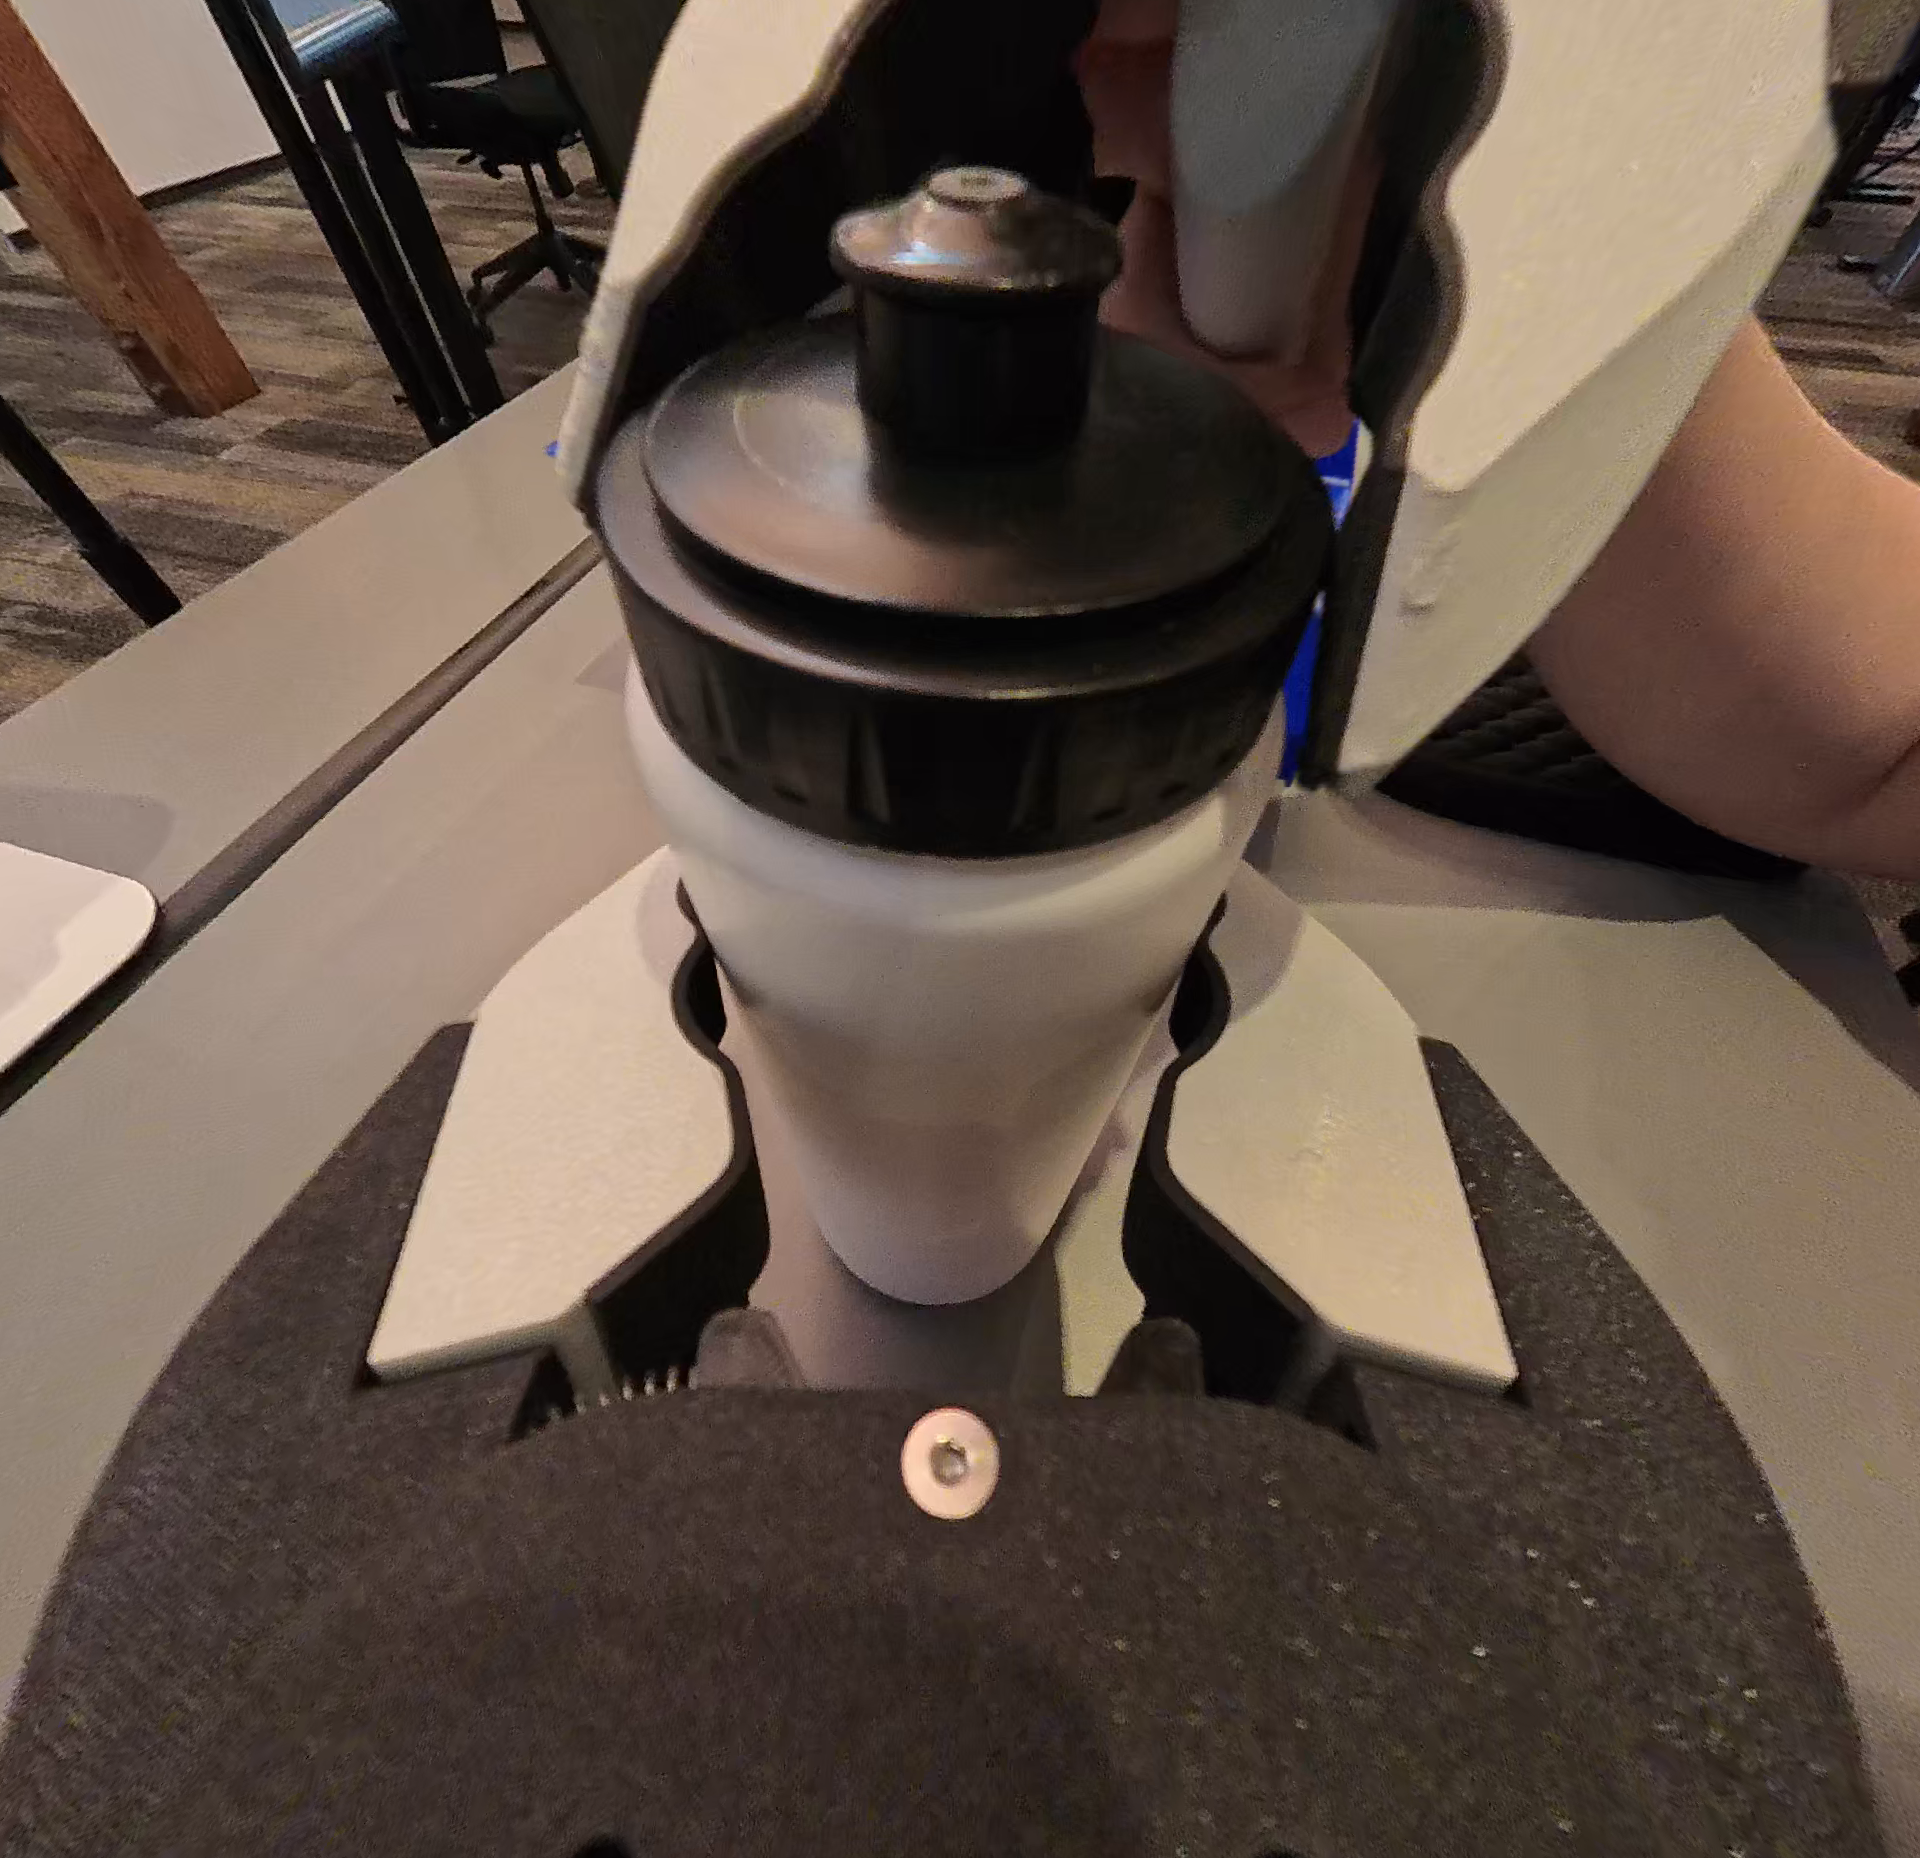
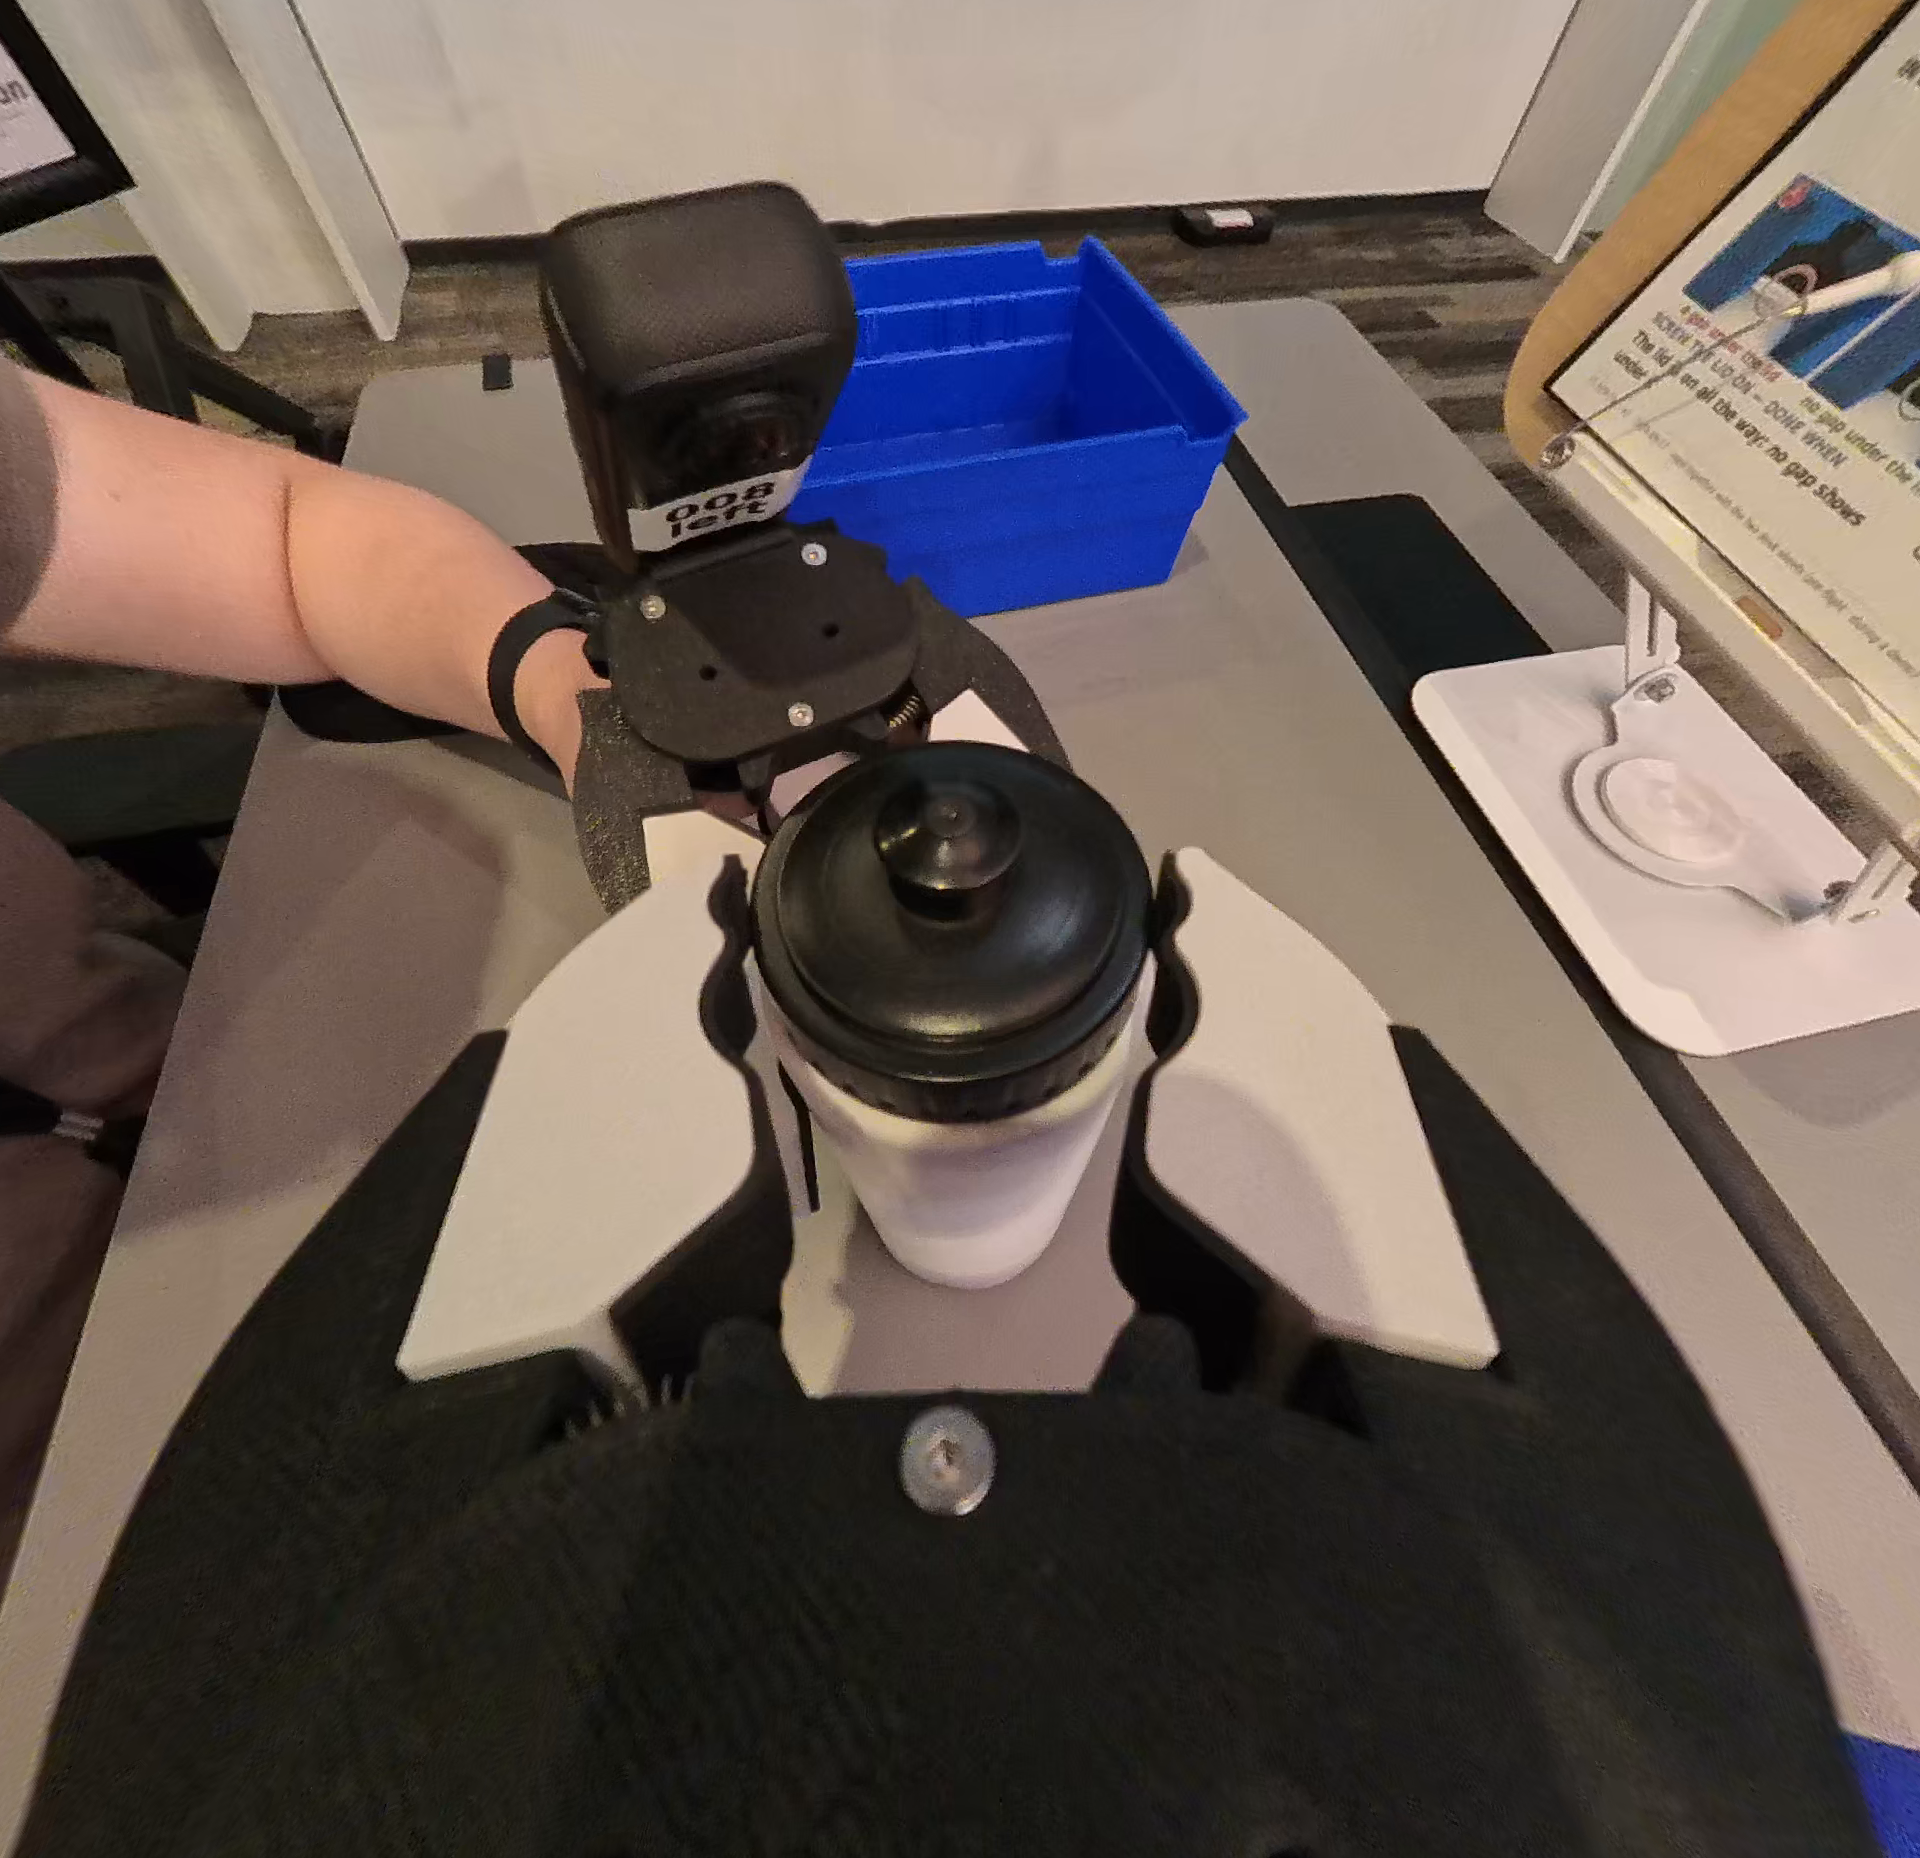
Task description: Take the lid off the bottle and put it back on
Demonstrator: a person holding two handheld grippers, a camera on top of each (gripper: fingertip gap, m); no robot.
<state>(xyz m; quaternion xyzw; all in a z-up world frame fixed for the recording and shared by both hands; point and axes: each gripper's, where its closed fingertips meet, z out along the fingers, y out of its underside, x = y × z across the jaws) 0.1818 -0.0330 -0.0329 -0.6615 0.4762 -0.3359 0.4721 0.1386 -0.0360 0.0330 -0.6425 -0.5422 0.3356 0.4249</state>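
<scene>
On the grey worktop, the left gripper clasps the light, squeezable bottle low, the right gripper clenches its ribbed, stiff lid.

The bottle looks like smooth, matt white plastic, and the lid on top of it is black plastic with a soft sheen and a ribbed skirt. Around the bottle, the left gripper has smooth, matt pale fingers on a grainy, rough black body fixed with a shiny metal screw. Behind the bottle sits a glossy blue plastic bin on the smooth, matt grey counter.
</scene>
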